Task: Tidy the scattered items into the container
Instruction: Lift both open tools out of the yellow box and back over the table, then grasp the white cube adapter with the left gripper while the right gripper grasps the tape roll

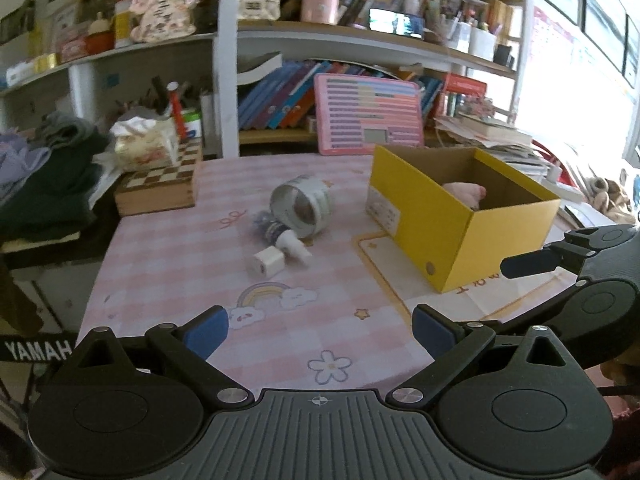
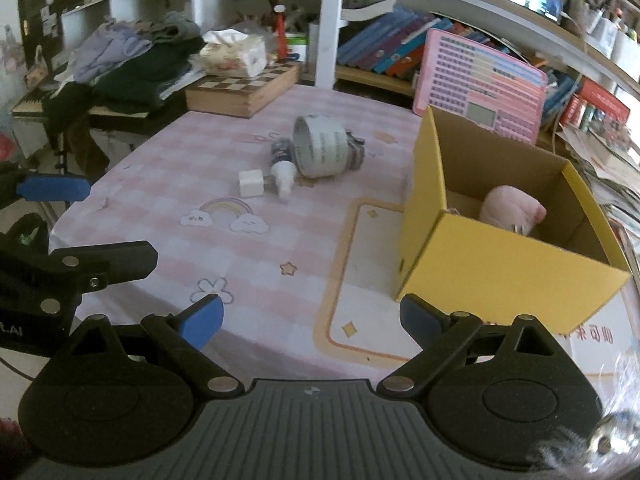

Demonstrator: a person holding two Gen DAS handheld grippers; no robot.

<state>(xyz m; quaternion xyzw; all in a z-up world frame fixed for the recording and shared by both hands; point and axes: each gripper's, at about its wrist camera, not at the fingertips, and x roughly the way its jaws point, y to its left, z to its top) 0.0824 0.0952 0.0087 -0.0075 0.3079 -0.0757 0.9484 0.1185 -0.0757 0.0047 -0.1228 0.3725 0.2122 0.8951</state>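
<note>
While both of my grippers hang low over the near edge of the table, neither has anything between its fingers: the left gripper (image 1: 320, 330) has its blue pads spread wide, and the right gripper (image 2: 310, 318) stands just as far apart.

Legible writing is scarce. A black strap (image 1: 36, 350) at the left edge of the left wrist view reads "YAMAH", cut off by the frame. Red characters are printed on the mat beside the yellow box (image 1: 452, 216), too distorted for me to read. The box carries a white label (image 1: 382, 210) on its short end, its print too small to make out.

The box sits open-topped on the right side of the pink checked tablecloth (image 1: 180, 264), with a pink plush toy (image 2: 512, 210) lying inside it.

The scattered items cluster mid-table, well apart from the box. A tape roll (image 1: 301, 210) lies tipped on its side, its open core facing toward the left gripper. Just in front of it, a small spray bottle (image 1: 294, 244) lies flat, its long axis running diagonally with the white cap toward me. Touching that, a white cube charger (image 1: 269, 262) rests nearest my grippers.
</note>
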